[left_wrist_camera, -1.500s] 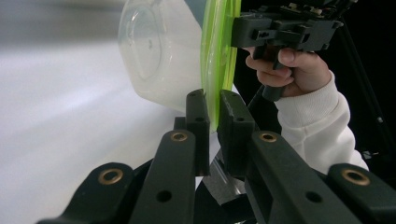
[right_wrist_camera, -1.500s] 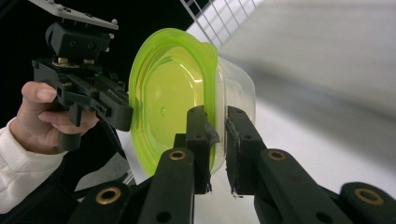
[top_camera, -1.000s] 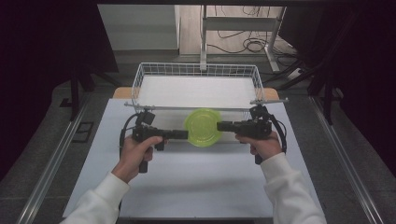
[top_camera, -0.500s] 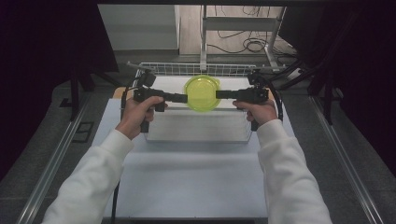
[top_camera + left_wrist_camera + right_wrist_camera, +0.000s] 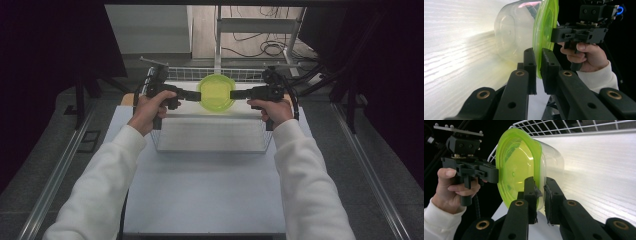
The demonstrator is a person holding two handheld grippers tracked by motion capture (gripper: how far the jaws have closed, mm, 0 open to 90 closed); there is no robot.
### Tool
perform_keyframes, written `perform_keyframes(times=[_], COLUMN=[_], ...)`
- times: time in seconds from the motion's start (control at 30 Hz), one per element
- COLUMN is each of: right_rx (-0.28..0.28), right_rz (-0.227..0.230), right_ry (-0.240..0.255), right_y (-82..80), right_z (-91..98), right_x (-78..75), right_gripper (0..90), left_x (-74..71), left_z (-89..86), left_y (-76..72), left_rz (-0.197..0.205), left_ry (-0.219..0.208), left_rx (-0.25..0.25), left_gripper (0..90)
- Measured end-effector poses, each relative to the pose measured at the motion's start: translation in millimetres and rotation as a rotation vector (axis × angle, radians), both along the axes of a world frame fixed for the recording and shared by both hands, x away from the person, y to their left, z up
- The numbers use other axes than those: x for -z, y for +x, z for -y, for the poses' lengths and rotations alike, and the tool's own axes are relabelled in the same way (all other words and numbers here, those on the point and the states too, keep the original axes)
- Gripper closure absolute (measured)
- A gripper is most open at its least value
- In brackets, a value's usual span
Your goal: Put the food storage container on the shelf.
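The left gripper [image 5: 192,95] and right gripper [image 5: 239,94] each pinch the green-lidded clear plastic container [image 5: 216,92] by opposite lid rims. It looks light, stiff and slippery, so the protruding rim is probably the surest hold.

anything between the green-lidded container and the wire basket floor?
Nothing visible. The clear plastic container with the green lid hangs above the white wire basket, clamped at its rim by the left hand-held gripper and the right hand-held gripper; the basket floor below looks bare.
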State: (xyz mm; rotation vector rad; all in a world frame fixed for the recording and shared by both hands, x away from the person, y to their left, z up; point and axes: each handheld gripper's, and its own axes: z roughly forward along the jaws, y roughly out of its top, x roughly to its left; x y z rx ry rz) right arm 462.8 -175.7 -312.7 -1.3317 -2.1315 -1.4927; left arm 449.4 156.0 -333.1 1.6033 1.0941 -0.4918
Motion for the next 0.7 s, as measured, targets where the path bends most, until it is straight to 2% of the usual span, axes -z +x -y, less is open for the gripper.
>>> perform_keyframes(times=[0.03,0.1,0.17,0.2,0.27,0.4,0.43,0.53,0.7], right_rx=[0.014,0.019,0.037,0.037,0.054,0.066,0.076,0.086,0.094], right_rz=[-0.032,-0.040,-0.072,-0.072,-0.106,-0.145,-0.164,-0.181,-0.183], right_ry=[-0.003,-0.007,-0.020,-0.020,-0.027,-0.029,-0.011,0.008,0.014], right_y=[5.2,8.2,16.4,16.4,24.4,31.4,35.1,37.7,38.8], right_z=[-1.3,-2.1,-4.8,-4.8,-7.1,-10.0,-10.3,-10.1,-11.9], right_x=[-1.7,-2.4,-6.2,-6.2,-8.3,-7.4,-5.5,-3.1,0.1], right_gripper=[79.7,79.6,79.2,79.2,77.3,73.5,72.4,70.7,64.8], left_x=[0.4,0.5,2.1,2.1,4.5,5.5,6.7,7.3,9.0], left_z=[-0.2,-0.7,-0.9,-0.9,-0.3,0.0,-0.1,0.4,1.6], left_y=[2.7,8.1,15.5,15.5,21.4,24.8,26.2,26.8,28.0], left_rz=[-0.015,-0.044,-0.078,-0.078,-0.107,-0.120,-0.126,-0.123,-0.112], left_ry=[-0.012,-0.020,-0.040,-0.040,-0.076,-0.085,-0.087,-0.089,-0.059], left_rx=[-0.010,-0.037,-0.066,-0.066,-0.092,-0.110,-0.119,-0.131,-0.163], left_gripper=[83.4,83.1,82.6,82.6,82.2,80.0,77.7,74.6,64.8])
